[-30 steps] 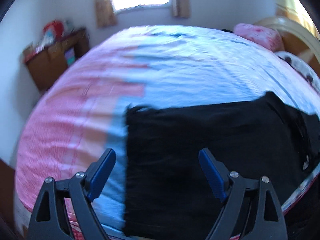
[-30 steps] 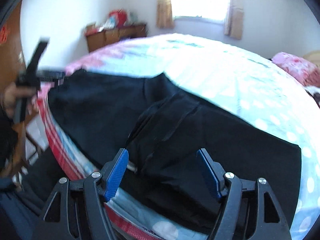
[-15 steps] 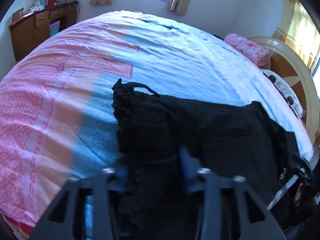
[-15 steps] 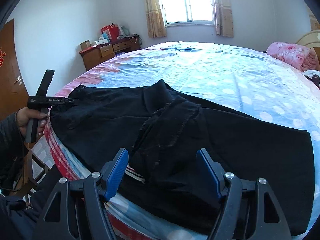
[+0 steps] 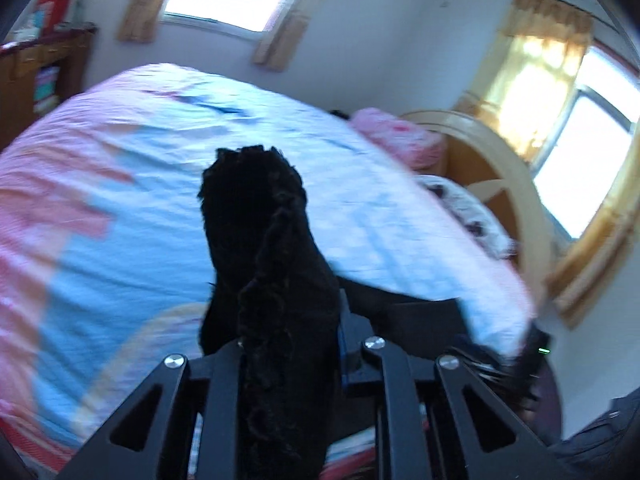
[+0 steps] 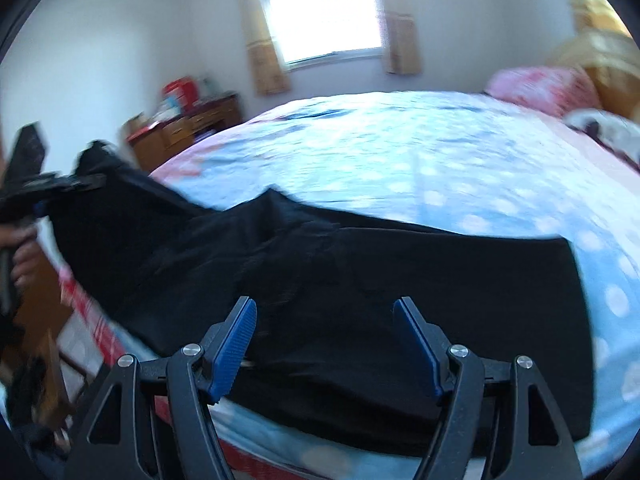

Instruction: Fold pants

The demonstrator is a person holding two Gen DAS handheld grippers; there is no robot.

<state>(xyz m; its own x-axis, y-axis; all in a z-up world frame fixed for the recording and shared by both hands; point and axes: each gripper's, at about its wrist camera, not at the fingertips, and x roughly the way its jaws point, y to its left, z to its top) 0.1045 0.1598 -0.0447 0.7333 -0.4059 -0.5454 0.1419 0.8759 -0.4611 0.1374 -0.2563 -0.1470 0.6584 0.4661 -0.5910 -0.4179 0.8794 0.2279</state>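
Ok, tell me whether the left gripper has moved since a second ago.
Yes. The left gripper has closed on the black pants and lifted that end off the bed; its view now tilts higher toward the headboard.

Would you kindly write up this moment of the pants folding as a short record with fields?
garment: black pants, spread across the near edge of the bed
surface: bed with a blue and pink cover
left gripper: shut on one end of the pants, that end lifted off the bed
right gripper: open, above the pants, holding nothing
background: pink pillow, wooden dresser, curtained window
image quality: motion blur in both views
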